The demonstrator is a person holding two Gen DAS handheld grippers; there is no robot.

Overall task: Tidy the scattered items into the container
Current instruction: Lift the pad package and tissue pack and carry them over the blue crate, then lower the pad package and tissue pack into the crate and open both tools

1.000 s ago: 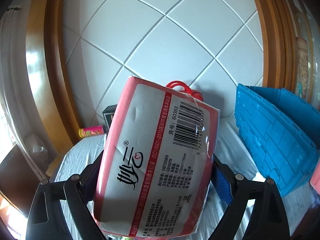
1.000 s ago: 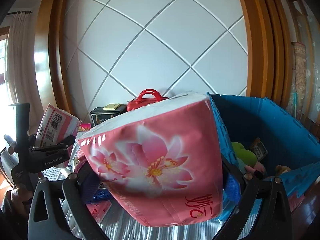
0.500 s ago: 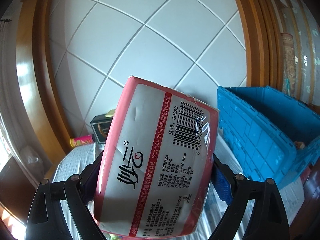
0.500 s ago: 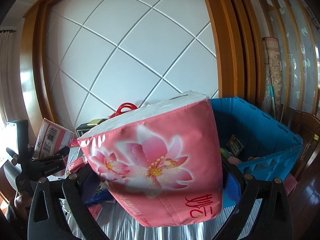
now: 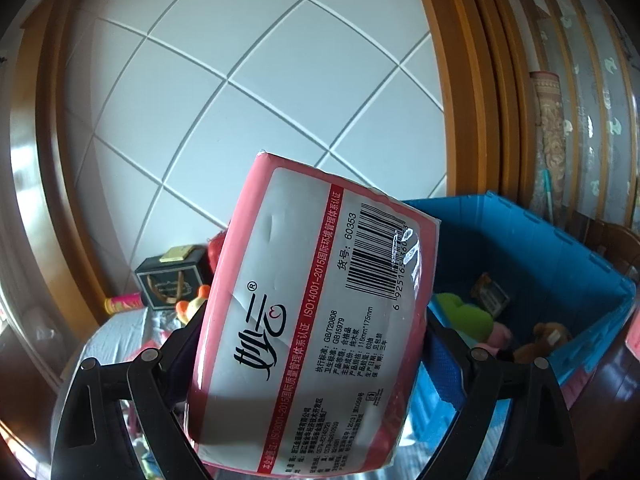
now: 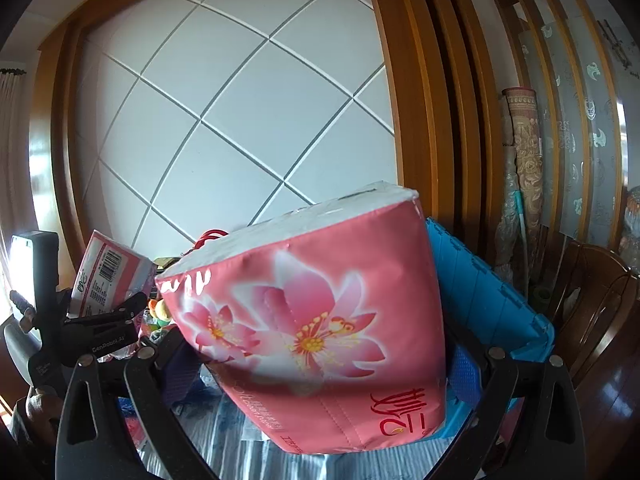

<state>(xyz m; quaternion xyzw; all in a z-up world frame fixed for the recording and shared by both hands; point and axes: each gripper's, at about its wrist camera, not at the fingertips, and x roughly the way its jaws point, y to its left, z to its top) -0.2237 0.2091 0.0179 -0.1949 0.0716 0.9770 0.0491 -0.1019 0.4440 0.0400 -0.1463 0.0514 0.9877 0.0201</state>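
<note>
The blue container (image 5: 560, 264) stands open at the right of the bench (image 6: 236, 432), with soft toys and a small packet already lying inside it. 2 pink tissue packs are in the air, 1 per tool. The right tool (image 6: 320, 364) is clamped on the flowered tissue pack (image 6: 312, 312), held up just beside the container's near wall. The left tool (image 5: 312, 356) is clamped on the barcode tissue pack (image 5: 316, 312), tilted, in front of the container's opening. This looks like the carry step; next, each pack needs to clear the rim before its jaws part. A black box (image 5: 172, 280), a pink tube (image 5: 124, 303) and small toys lie on the bench.
</note>
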